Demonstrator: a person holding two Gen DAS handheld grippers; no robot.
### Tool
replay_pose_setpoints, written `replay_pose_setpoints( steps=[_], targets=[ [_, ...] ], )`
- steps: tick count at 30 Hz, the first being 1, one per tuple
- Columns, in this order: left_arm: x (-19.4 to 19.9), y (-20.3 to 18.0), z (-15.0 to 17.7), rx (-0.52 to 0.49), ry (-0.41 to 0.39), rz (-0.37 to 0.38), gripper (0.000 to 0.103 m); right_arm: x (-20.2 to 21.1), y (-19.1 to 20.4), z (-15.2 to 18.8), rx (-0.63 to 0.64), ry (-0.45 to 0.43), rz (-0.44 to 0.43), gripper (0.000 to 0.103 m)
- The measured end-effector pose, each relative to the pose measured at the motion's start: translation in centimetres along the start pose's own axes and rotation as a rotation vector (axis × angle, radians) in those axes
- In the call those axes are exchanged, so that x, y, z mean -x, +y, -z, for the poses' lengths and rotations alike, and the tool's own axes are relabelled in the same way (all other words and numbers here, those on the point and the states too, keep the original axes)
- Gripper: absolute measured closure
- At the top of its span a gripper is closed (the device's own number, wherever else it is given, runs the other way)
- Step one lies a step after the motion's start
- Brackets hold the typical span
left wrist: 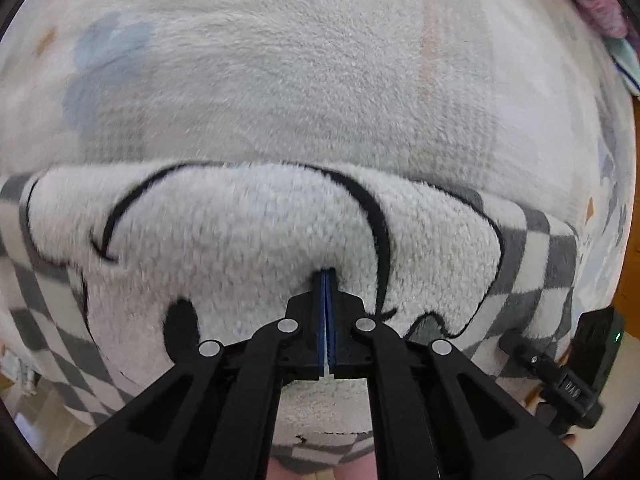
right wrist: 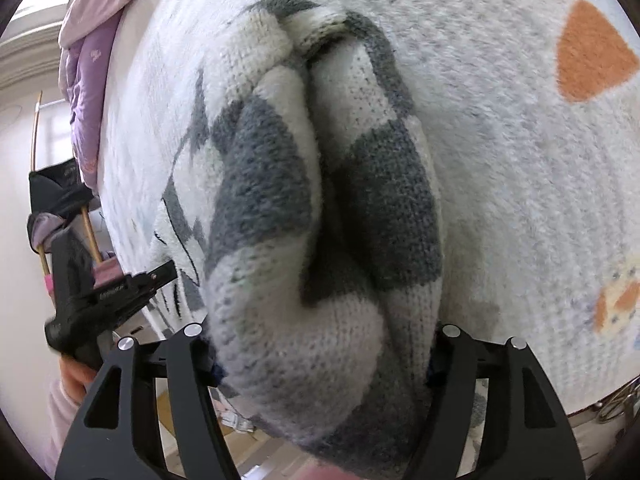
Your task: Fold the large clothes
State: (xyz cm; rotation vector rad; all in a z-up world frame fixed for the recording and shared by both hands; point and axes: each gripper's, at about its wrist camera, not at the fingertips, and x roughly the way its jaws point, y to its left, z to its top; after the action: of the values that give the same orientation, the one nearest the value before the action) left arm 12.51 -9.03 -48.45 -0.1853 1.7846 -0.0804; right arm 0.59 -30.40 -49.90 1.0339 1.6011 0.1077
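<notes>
One sweater (left wrist: 248, 240) lies on one blanket (left wrist: 280, 60); left gripper (left wrist: 327, 280) pinches its fleece, right gripper (right wrist: 320, 344) clasps its bunched knit.

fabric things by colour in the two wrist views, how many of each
grey-and-white checked sweater: 1
pale fleece blanket with blue and orange patches, under the sweater: 1
pink-purple bedding at the edge: 1
total: 3
</notes>
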Motion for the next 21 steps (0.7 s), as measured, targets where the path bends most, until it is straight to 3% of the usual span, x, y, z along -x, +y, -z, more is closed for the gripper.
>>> replay_pose_setpoints(
  steps=[4, 9, 12, 13, 14, 15, 16, 21],
  targets=[
    [0.4, 0.1, 4.2, 0.026, -0.075, -0.01, 0.1, -0.6, 0.5, 0.2, 0.018, -0.024, -0.008, 0.039],
    [0.1, 1.3, 10.7, 0.055, -0.146, 0.042, 0.1, 0.0, -0.5, 2.0, 0.06, -0.09, -0.005, 0.039],
    [-1.3, 2.5, 14.5, 0.064, -0.136, 0.087, 0.1, -0.2, -0.4, 3.1, 0.078, -0.144, 0.002, 0.039],
    [-3.3, 3.0, 16.3, 0.06, -0.041, 0.091, 0.101, -0.1, -0.4, 3.8, 0.09, -0.172, 0.004, 0.039],
    [-5.0, 3.6, 18.6, 0.053, -0.04, 0.101, 0.101, -0.1, -0.5, 4.3, 0.104, -0.191, 0.01, 0.039],
    [-4.9, 3.7, 20.8, -0.004, -0.153, 0.1, 0.101, -0.3, -0.4, 4.8, 0.122, -0.207, 0.023, 0.039],
    [-5.1, 3.4, 22.1, -0.056, -0.18, 0.075, 0.101, -0.4, -0.4, 5.6, 0.148, -0.23, 0.038, 0.039],
    [-5.5, 3.7, 27.0, -0.071, -0.226, 0.052, 0.101, -1.0, -0.1, 8.1, 0.21, -0.289, 0.096, 0.039]
  ],
)
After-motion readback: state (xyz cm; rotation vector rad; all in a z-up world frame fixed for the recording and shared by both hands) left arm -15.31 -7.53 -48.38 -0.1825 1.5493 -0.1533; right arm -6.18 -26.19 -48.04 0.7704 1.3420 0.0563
